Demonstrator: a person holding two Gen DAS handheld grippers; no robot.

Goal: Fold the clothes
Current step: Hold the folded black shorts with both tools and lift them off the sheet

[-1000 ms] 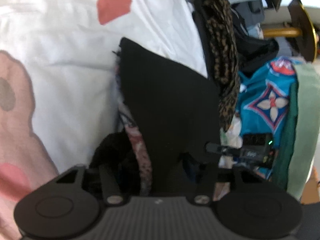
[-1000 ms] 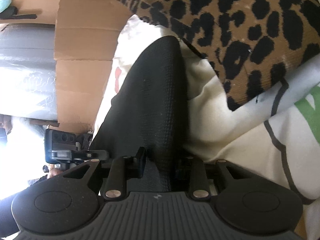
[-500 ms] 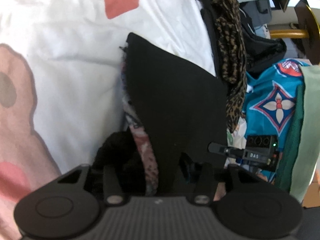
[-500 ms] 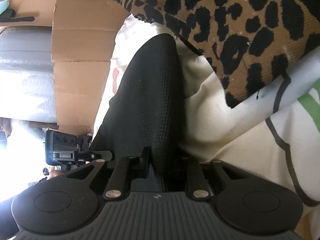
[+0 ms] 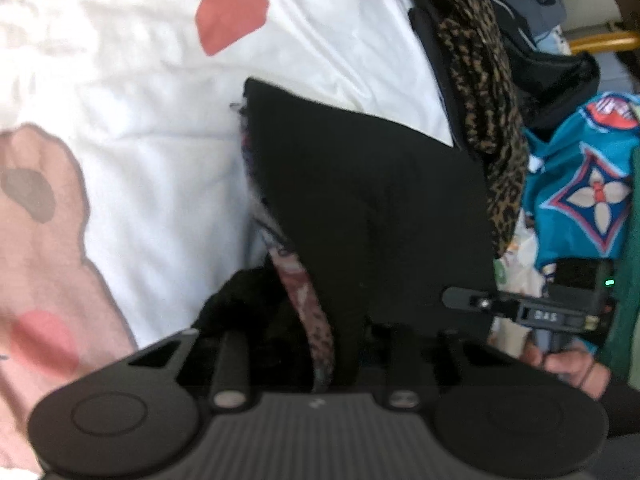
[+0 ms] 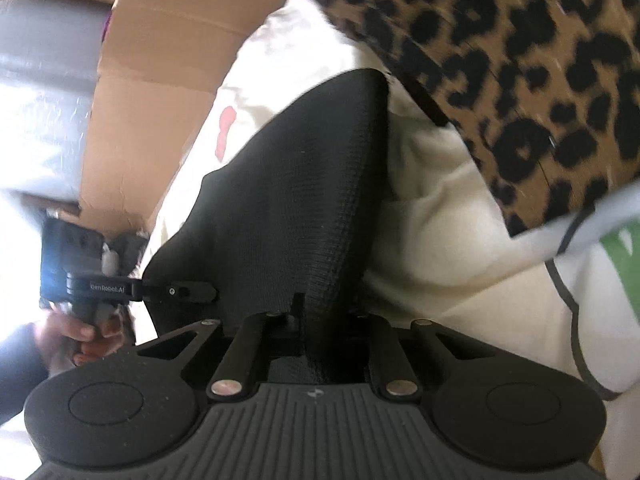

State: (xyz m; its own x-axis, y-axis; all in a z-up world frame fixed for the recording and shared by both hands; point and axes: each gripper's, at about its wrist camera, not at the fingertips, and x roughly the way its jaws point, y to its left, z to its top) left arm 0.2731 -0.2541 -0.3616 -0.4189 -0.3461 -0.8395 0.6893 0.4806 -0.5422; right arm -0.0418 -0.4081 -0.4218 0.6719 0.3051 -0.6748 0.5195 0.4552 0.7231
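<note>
— On the white bedding (image 5: 320, 40) with its pink patches, where does the black garment (image 5: 360, 184) sit?

— Lifted off it at the near end, I'd say. Both grippers have it. Seen from the left wrist, it runs up from the left gripper (image 5: 340, 344) as a broad dark triangle, with a patterned strip of fabric hanging at its left edge.

— How do the left jaws stand?

— They have just been closing, and the cloth is bunched between them. The blur makes it hard to judge, but the pads look pressed on the fabric.

— The other one?

— The right gripper (image 6: 320, 320) has also been closing. Its fingers are drawn nearly together on a narrow fold of the same black garment, whose ribbed weave shows plainly in that view.

— What lies around it?

— Leopard-print cloth (image 6: 520, 60) at upper right, cream fabric beneath it, a cardboard box (image 6: 160, 60) at upper left. A teal printed garment (image 5: 580, 184) sits far right in the left view.
</note>
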